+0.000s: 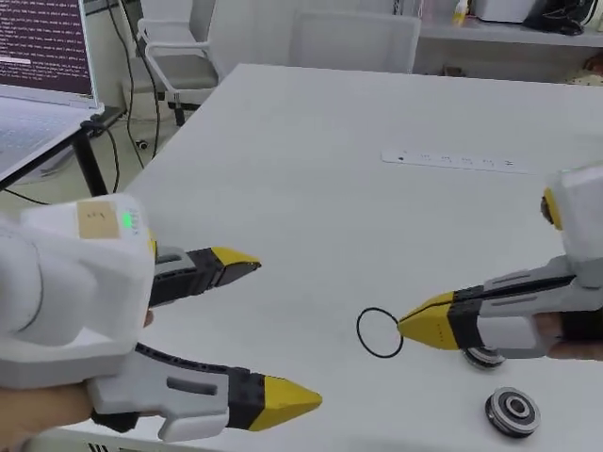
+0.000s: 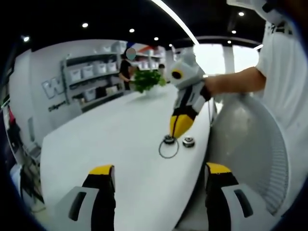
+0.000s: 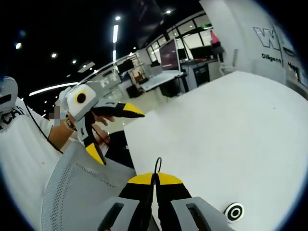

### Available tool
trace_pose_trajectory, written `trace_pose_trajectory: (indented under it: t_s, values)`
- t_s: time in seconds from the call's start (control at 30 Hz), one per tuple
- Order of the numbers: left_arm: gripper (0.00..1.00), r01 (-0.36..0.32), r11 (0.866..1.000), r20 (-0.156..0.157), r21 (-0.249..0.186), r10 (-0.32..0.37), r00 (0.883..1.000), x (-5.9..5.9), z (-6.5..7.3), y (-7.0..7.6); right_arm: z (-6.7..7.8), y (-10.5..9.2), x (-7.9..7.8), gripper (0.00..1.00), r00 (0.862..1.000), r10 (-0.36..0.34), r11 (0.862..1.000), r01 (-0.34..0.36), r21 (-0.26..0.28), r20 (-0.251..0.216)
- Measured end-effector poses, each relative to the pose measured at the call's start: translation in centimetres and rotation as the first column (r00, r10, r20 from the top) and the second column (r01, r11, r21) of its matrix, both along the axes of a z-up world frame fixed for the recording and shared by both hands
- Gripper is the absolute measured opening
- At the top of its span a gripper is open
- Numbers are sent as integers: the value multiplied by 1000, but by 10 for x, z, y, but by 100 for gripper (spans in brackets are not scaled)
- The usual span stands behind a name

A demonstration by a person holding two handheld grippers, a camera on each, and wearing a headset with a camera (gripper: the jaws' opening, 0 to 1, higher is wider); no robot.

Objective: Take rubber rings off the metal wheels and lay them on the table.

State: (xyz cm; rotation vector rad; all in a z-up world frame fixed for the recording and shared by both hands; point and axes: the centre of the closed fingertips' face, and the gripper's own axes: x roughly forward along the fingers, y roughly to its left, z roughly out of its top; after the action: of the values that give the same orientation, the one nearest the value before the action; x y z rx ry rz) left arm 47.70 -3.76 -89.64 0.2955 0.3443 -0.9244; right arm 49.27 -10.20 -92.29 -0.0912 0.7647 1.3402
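Right gripper (image 1: 405, 326): my two fingers here are squeezed tight together, and they pinch the ring (image 1: 360, 331) by its edge.
Ring: black and thin. In the head view it sticks out at 9 o'clock from my yellow tips, low over the table (image 1: 311, 169) (I cannot tell if it touches the top). In the right gripper view it is just a thin dark line that goes up at 12 o'clock from between my shut fingers.
Near wheel (image 1: 513, 411): it lies flat on the table at 4 o'clock from the ring, close to the table's near edge.
Far wheel (image 1: 483, 356): it sits at 11 o'clock from the near wheel, near it, half hidden under my right gripper. The ring is off both of them.
Left gripper (image 1: 287, 331): my fingers here are spread wide apart and hold nothing. They point to 3 o'clock and hang at 9 o'clock from the ring, well apart from it.
Left gripper view: my right gripper points down at the table at 12 o'clock, with the ring under its tip and the two wheels side by side just past it.
Power strip (image 1: 457, 160): white and flat on the table, at 1 o'clock from the ring, well apart.
Laptop (image 1: 42, 47): at 10 o'clock in the head view, off the table, its screen lit.
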Motion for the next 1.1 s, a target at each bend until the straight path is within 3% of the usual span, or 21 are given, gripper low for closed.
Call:
trace_pose_trajectory:
  t_s: [0.4, 0.63, 0.73, 1.1]
  values:
    - [76, -4, 1000, -5, 0, 4, 1000, 4, -3, -2, -45, 5, 5, 0, 996, 15, 996, -22, -87, -84]
    - [74, -11, 1000, -12, 6, 11, 1000, 5, -5, -1, -68, 2, 8, 0, 989, -55, 995, 42, -91, -139]
    - [74, -14, 1000, -12, 5, 14, 1000, 6, -5, -1, -80, -4, 9, 0, 988, -65, 991, 47, -128, -141]
    - [73, -24, 1000, -16, 11, 24, 1000, 4, -6, 3, -93, -12, 13, 0, 982, -108, 983, 83, -161, -152]
